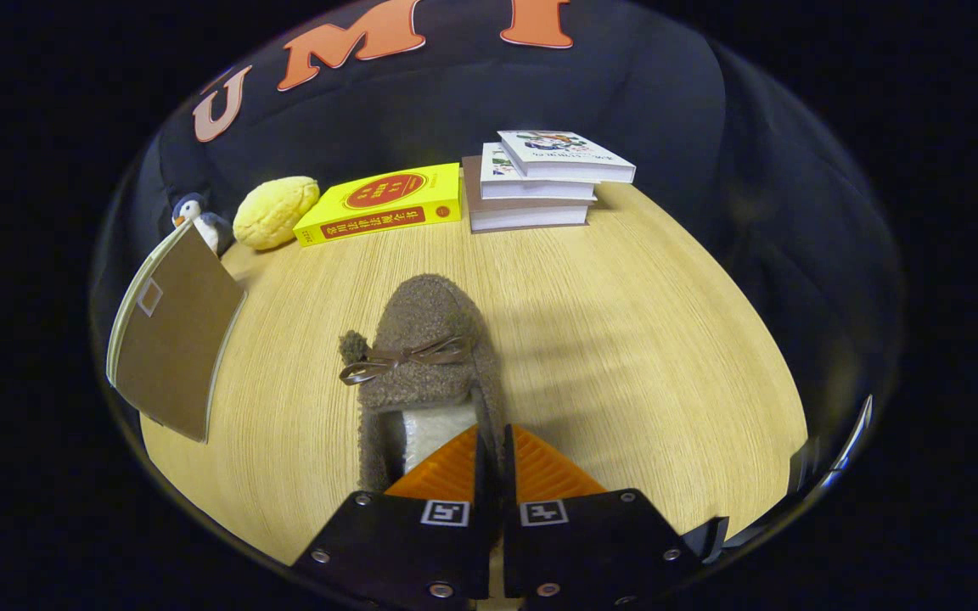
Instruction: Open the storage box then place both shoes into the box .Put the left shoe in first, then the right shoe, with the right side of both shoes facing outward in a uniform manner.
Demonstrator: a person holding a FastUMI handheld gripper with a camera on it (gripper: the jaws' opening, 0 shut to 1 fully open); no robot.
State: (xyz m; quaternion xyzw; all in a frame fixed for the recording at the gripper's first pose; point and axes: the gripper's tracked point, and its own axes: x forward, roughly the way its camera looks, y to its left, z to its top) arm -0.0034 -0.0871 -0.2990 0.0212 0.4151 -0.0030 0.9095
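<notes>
We've got the hand-held gripper (pixel 489 441) clamped on the heel rim of the fuzzy brown bow-topped slipper (pixel 425 356), mid-bench w/ the book stack (pixel 531 182) beyond, so next we'd carry it to the box.

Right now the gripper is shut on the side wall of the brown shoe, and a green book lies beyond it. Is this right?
One error: the book is yellow, not green. The gripper view shows the gripper shut on the brown shoe side wall, book beyond.
</notes>
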